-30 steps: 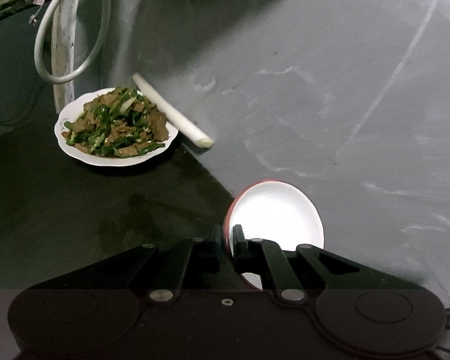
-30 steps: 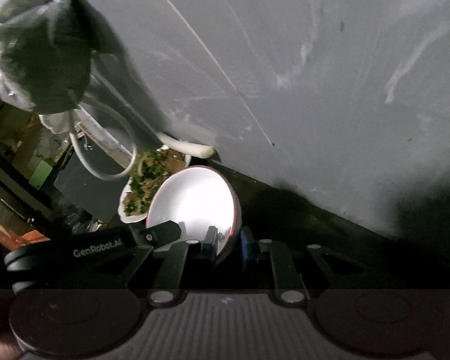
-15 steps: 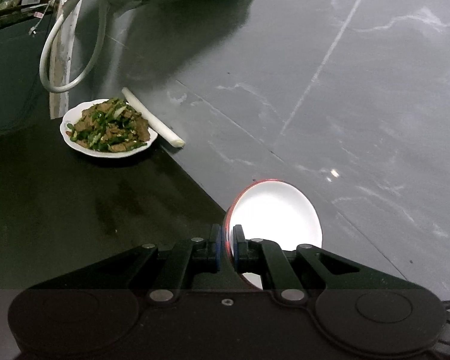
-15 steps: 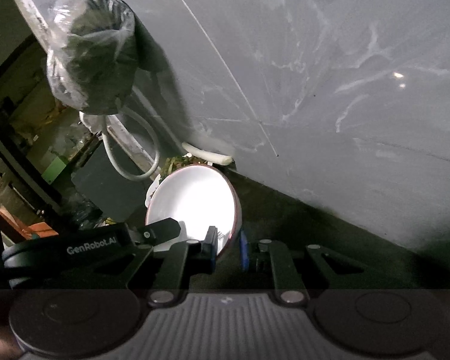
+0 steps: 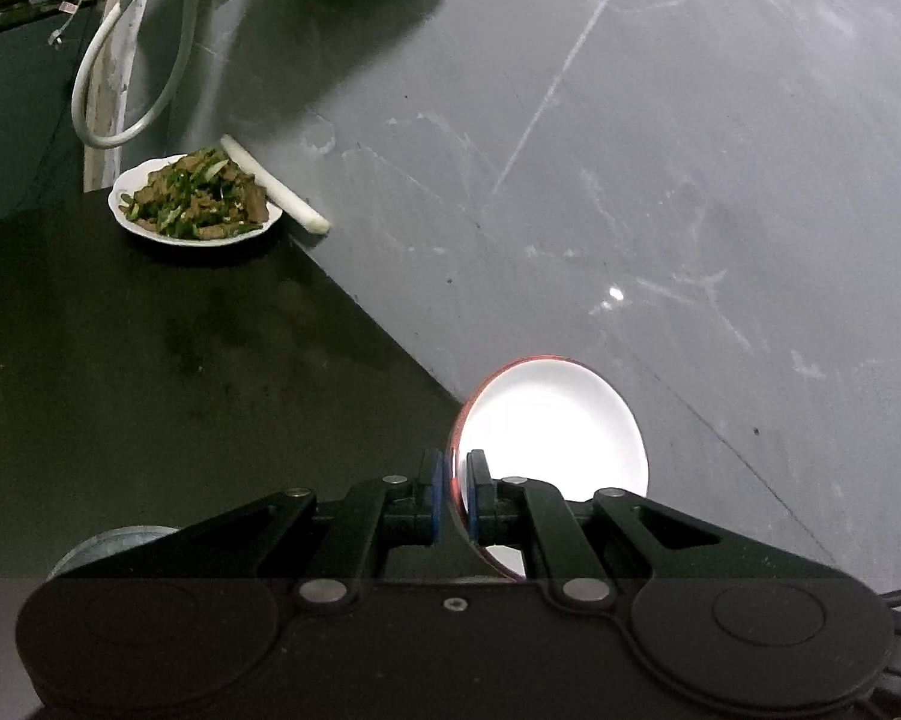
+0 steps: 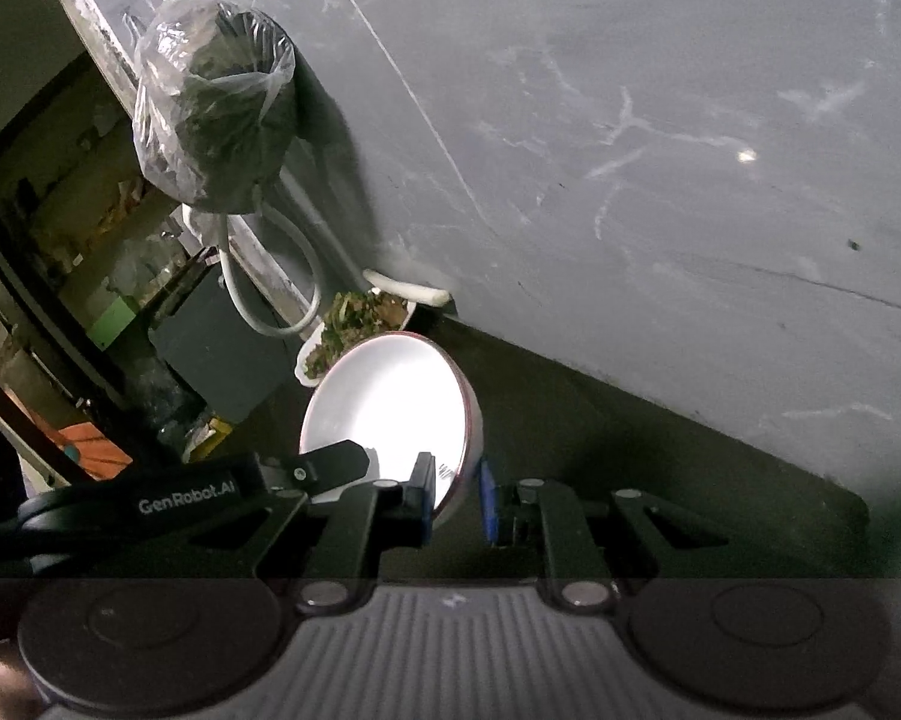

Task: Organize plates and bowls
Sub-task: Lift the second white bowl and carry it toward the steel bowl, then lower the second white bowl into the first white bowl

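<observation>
A white bowl with a red rim [image 5: 555,426] is held up off the dark counter. My left gripper [image 5: 453,495] is shut on its left rim. The same bowl shows in the right wrist view [image 6: 390,408], where my right gripper [image 6: 456,501] straddles the opposite rim, jaws slightly apart around it. The left gripper's arm [image 6: 198,495] reaches in from the left there. A white plate of stir-fried meat and green peppers [image 5: 195,201] sits on the counter far left, also in the right wrist view [image 6: 354,324].
A white leek stalk [image 5: 273,186] lies against the grey wall [image 5: 630,150] beside the food plate. A white hose loop [image 5: 132,48] hangs at the left. A plastic bag of greens [image 6: 216,114] hangs on the wall. A metal lid edge [image 5: 108,546] shows at lower left.
Both grippers and the bowl have pulled back and up from the food plate, which looks smaller and farther. The right gripper's jaws have parted slightly around the rim.
</observation>
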Available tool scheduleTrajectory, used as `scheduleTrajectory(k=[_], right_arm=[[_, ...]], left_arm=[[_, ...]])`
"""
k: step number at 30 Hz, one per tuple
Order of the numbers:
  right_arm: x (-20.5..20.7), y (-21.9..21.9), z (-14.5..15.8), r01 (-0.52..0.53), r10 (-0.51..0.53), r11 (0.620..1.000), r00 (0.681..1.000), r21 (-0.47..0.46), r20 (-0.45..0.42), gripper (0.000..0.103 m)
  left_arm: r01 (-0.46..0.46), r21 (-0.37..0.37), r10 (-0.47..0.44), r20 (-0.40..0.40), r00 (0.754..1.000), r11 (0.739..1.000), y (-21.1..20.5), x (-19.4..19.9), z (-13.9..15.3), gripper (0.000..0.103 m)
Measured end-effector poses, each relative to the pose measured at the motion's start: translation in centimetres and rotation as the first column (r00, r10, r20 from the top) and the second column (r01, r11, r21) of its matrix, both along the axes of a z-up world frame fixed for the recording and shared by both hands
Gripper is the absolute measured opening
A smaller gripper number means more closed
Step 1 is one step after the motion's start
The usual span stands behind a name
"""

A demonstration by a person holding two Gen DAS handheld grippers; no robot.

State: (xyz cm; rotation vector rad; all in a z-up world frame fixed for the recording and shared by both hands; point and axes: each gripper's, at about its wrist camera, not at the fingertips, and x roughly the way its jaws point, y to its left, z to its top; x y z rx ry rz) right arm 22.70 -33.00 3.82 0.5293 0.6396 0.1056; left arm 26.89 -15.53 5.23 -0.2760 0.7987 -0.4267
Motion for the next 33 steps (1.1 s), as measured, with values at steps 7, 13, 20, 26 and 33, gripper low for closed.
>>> scheduleTrajectory(k=[7, 13, 20, 26, 33], right_arm=[[-3.0, -0.3, -1.1, -0.011, 0.011, 1.000, 0.999, -0.008, -0.032, 0.018], [-4.4, -0.5, -2.4, -0.014, 0.013, 1.000, 0.997, -0.011, -0.071, 0.018], [-5.7, -0.7, -3.6, -0.024, 0.020, 0.999, 0.992, -0.026, -0.125, 0.018], [-6.3, -0.8, -4.6, -0.031, 0.026, 0.999, 0.983, -0.026, -0.180, 0.018], [-5.6, -1.1, -5.5, -0.049, 0.040, 0.998, 0.967, -0.027, -0.252, 0.018]], left_arm=[[0.028, 0.041, -0.028, 0.008, 1.000, 0.999, -0.9, -2.3, -0.8, 0.006], [0.057, 0.053, -0.056, -0.025, 0.998, 0.997, -1.3, -3.2, -1.9, 0.006], [0.105, 0.084, -0.101, -0.059, 0.993, 0.991, -1.7, -4.4, -3.6, 0.007], [0.129, 0.107, -0.118, -0.103, 0.988, 0.986, -2.2, -4.6, -4.9, 0.008], [0.142, 0.151, -0.123, -0.130, 0.984, 0.978, -3.1, -4.1, -5.2, 0.008]])
